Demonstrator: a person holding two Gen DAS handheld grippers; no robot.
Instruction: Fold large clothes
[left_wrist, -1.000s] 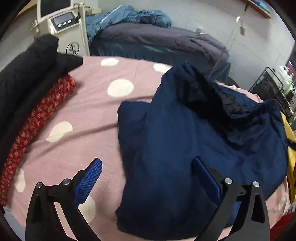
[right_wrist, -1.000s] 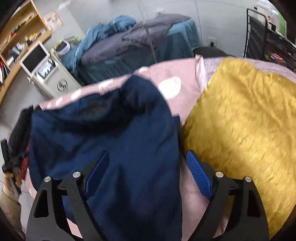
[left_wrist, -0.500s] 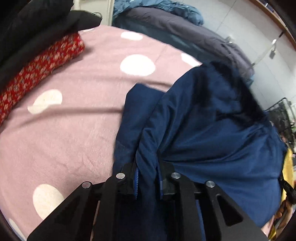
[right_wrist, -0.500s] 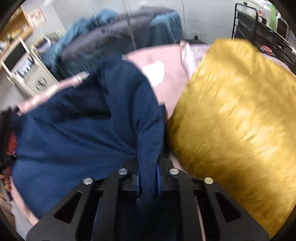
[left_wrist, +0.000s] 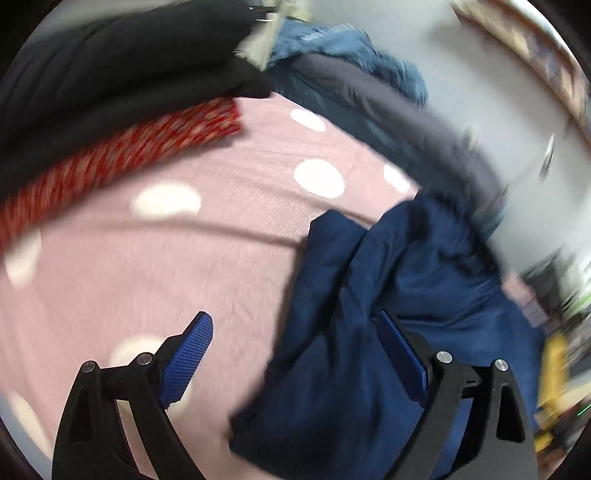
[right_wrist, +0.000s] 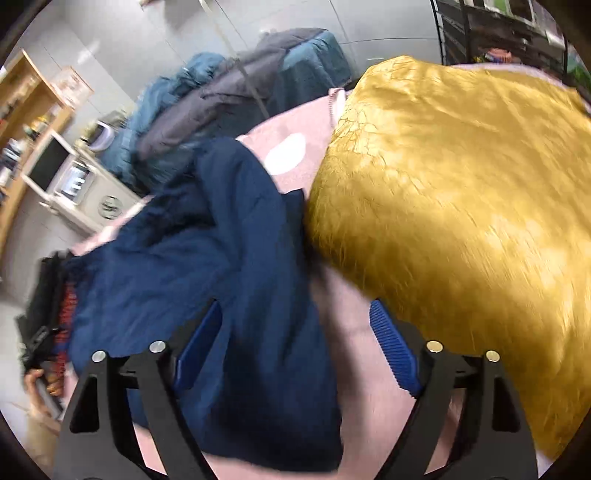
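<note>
On the pink dotted bedspread (left_wrist: 155, 266) a navy garment (left_wrist: 388, 332) is laid bunched beside a gold cloth (right_wrist: 461, 206), edges lying between the opening, ungripping jaws of left gripper (left_wrist: 295, 354) and right gripper (right_wrist: 295, 343).

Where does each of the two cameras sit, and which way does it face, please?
Left wrist: on the left gripper, angled down over the pink dotted bedspread at the navy garment; own opening jaws show.
Right wrist: on the right gripper, angled down at navy garment and yellow fabric; own opening jaws show.
Shared: garment, bedspread.
</note>
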